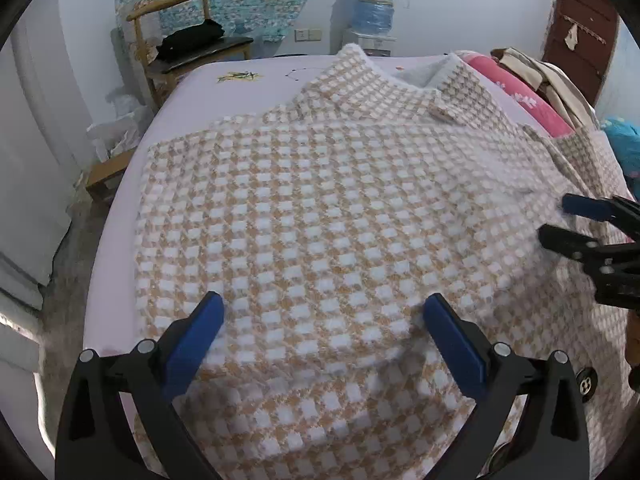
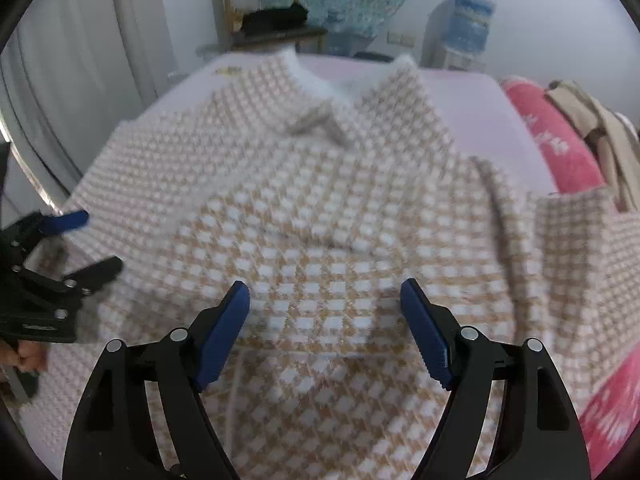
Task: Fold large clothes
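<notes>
A tan-and-white checked coat (image 1: pixel 340 208) lies spread flat on a bed (image 1: pixel 240 80) with a pale lilac sheet, its white-lined collar (image 1: pixel 400 76) at the far end, toward the wall. Taking the coat as the landmark: the left claw (image 1: pixel 324 316) hangs over its near hem, blue pads spread wide, with only the fabric's surface beneath the gap and nothing pinched. The right claw (image 2: pixel 325 300) hangs over the coat's middle, nearer the sleeve side, its pads also spread apart and gripping nothing; the cloth lies just below and between the fingers. From the left camera the right claw shows at the coat's right edge; from the right camera the left claw shows at the coat's left edge. Beyond the coat's right sleeve (image 2: pixel 580 248) lies a pink blanket (image 2: pixel 560 148). Past the collar end stand a wooden chair (image 1: pixel 180 40) and a water dispenser (image 1: pixel 376 12).
</notes>
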A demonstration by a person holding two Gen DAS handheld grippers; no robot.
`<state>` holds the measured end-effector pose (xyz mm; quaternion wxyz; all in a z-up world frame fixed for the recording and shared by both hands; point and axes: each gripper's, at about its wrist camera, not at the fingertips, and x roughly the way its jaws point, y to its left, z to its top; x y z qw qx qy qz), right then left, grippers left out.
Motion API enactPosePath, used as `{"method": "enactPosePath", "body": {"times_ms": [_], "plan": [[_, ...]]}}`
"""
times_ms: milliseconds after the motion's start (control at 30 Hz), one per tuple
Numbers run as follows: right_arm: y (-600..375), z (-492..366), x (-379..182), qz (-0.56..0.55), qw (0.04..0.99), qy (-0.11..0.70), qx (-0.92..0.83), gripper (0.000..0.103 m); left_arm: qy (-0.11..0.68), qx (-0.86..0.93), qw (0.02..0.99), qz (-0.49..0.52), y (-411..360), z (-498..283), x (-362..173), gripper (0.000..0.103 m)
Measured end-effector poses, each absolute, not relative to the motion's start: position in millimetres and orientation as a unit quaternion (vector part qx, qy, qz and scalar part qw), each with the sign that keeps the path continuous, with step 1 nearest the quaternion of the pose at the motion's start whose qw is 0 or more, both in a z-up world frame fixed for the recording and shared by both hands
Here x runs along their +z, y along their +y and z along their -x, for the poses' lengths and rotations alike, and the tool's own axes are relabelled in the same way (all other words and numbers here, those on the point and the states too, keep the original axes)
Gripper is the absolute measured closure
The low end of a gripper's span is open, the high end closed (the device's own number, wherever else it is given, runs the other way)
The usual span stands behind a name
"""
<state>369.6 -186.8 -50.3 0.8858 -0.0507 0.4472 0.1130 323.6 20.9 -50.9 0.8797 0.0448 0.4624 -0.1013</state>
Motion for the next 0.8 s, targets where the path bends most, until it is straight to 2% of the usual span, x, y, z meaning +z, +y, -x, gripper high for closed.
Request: {"method": "enactPosePath", "body": {"times_ms": [167,267,400,567,800], "plan": [[-192.1,-363.5,-55.7,0.073,0.890,0.440,0.094,0.027,0.457,-0.101,0.882,-0.048,24.1,-320.7,-52.4,0.004],[-200.2,-366.3,-66.5,0.066,0.888,0.445,0.094,0.021,0.464,-0.105,0.878,-0.050,25.9,-320.4,-55.1,0.004],[-202.3,-363.7,-62.7,0.059,0.888,0.447,0.091,0.021,0.477,-0.112,0.870,-0.050,19.8,-323.5,-45.5,0.004],[-208.8,-364.2,-47.5,0.044,0.896,0.433,0.091,0.021,0.437,-0.133,0.887,-0.061,7.4,-322.5,-16.4,0.004],[-244.5,-360.1,-16.5,0.001,0.907,0.413,0.079,0.021,0.452,-0.138,0.880,-0.035,-13.9,-343.1,-22.2,0.004]]}}
